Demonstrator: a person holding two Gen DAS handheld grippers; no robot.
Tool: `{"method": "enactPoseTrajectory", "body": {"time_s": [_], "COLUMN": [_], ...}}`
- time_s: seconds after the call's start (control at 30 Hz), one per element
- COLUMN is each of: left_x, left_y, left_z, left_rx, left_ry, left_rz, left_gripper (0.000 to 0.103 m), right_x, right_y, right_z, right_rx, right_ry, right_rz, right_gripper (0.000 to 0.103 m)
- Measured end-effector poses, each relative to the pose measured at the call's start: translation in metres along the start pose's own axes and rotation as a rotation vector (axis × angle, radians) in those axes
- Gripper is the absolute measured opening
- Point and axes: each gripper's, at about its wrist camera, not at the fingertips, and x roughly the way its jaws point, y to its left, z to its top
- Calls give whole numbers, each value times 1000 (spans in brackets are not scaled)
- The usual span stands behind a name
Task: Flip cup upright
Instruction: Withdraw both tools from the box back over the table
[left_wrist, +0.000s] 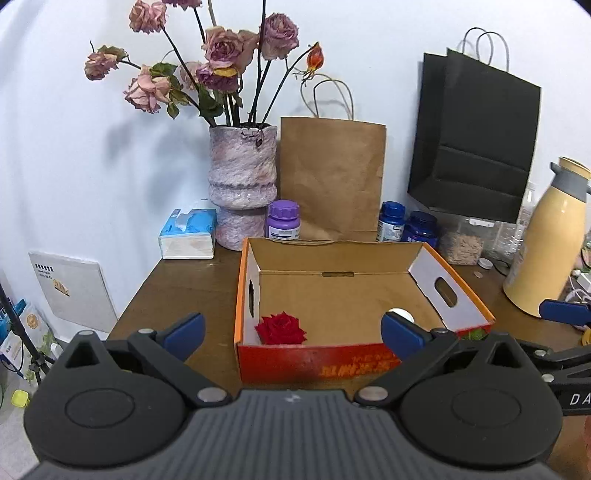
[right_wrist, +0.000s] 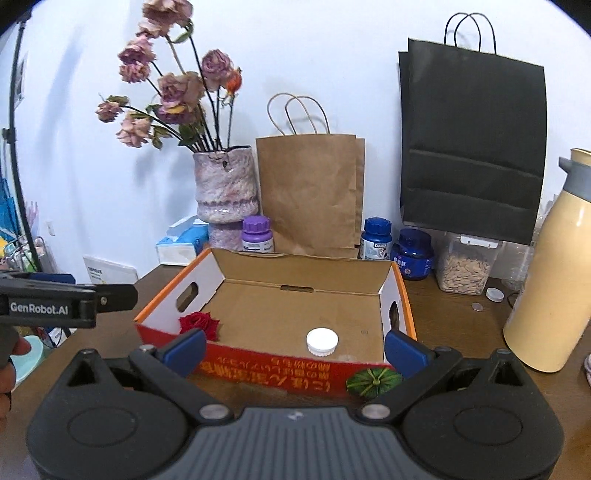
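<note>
Both of your grippers hang just short of the near wall of the cardboard box (right_wrist: 280, 325), and both stand wide open with nothing between the fingers: the left gripper (left_wrist: 293, 332) faces the box from its near left side, the right gripper (right_wrist: 295, 350) from nearer the middle.

The thing you are after looks like the small white cup (right_wrist: 322, 342) on the box floor, toward the near right part. From the right view it shows a flat, ribbed-edged top, so it seems to sit mouth down; from the left view only a sliver of it (left_wrist: 402, 314) shows, behind your right-hand finger.

Here is where it could go wrong:

- The cup is low and sits close to the near wall, so a flat approach may catch your fingers on the red wall and shove the whole box away from you.
- It looks light and smooth. A pinch that lands high on the rim could squirt it out across the cardboard.
- The red rose (right_wrist: 199, 323) lies in the near left corner of the box. It is well apart from the cup, but a left-hand sweep could drag it.
- The yellow flask (right_wrist: 546, 277) stands to the right, outside the box. A wide swing of your right arm during the flip could knock it.
- Turning the cup inside the box leaves little room, so lift it clear of the walls first.
</note>
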Motion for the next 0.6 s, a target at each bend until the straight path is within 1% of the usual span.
{"method": "enactPoseTrajectory", "body": {"time_s": [0.37, 0.6], "left_x": [-45, -62], "left_y": [-1, 6], "left_z": [-31, -57], "left_rx": [21, 18], "left_ry": [-33, -39], "left_rz": [-42, -30], "left_gripper": [103, 103], "right_x": [-45, -65], "right_y": [12, 22], "right_z": [-33, -57], "right_rx": [-11, -22], "right_ry": [-19, -9], "right_rz": [28, 35], "right_gripper": [103, 103]}}
